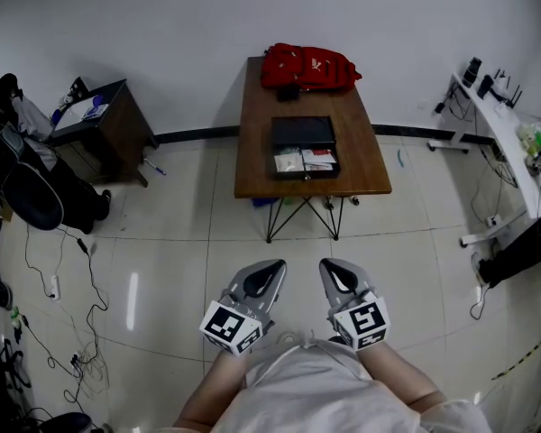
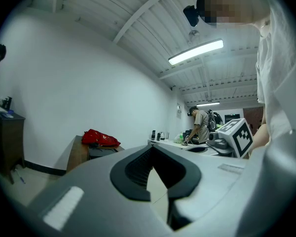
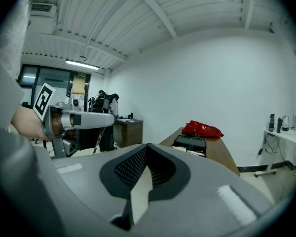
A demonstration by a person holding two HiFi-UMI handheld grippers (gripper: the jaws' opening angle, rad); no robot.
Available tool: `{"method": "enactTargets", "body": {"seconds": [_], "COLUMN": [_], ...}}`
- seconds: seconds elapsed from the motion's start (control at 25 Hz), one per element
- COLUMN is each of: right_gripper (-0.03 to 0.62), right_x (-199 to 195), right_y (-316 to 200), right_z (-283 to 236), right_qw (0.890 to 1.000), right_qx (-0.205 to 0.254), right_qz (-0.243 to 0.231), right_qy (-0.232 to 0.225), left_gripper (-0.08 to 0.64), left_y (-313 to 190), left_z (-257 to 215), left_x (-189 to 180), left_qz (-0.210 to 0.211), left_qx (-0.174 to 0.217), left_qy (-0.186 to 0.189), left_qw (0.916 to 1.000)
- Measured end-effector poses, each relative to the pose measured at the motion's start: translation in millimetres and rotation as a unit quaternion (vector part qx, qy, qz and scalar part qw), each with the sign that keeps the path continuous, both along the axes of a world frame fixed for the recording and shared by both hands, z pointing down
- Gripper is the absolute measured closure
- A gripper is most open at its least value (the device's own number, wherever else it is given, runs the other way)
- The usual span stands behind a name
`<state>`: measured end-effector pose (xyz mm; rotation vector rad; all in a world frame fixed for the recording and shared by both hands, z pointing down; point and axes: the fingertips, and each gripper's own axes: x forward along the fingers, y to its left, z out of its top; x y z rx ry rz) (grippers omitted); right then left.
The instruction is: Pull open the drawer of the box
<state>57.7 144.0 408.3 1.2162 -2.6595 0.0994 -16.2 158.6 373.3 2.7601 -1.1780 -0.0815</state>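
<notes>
A black box sits on the wooden table across the room. Its drawer stands pulled out toward the table's front, with papers showing inside. Behind the box lies a red bag. Both grippers hang close to my body, well short of the table. My left gripper and my right gripper have their jaws together and hold nothing. The box and bag show small in the right gripper view, beyond the gripper. In the left gripper view, the gripper fills the foreground.
A dark cabinet and a black office chair stand at the left, with cables on the tiled floor. A white desk runs along the right wall. A person stands far off at a counter.
</notes>
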Motion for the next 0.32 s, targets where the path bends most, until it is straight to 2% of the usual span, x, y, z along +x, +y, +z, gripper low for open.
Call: {"method": "enactTargets", "body": {"seconds": [0.32], "right_gripper": [0.586], "right_x": [-6.2], "right_y": [-4.9], "right_z": [2.3], "right_qw": [1.000], "right_qx": [-0.002], "right_qz": [-0.003], "right_qy": [0.001], "left_gripper": [0.554], "left_y": [-5.3], "left_z": [-1.3], "left_x": [-6.0], "left_qz": [-0.003], "left_qx": [0.001], "left_qy": [0.002], "left_qw": [1.0000]}}
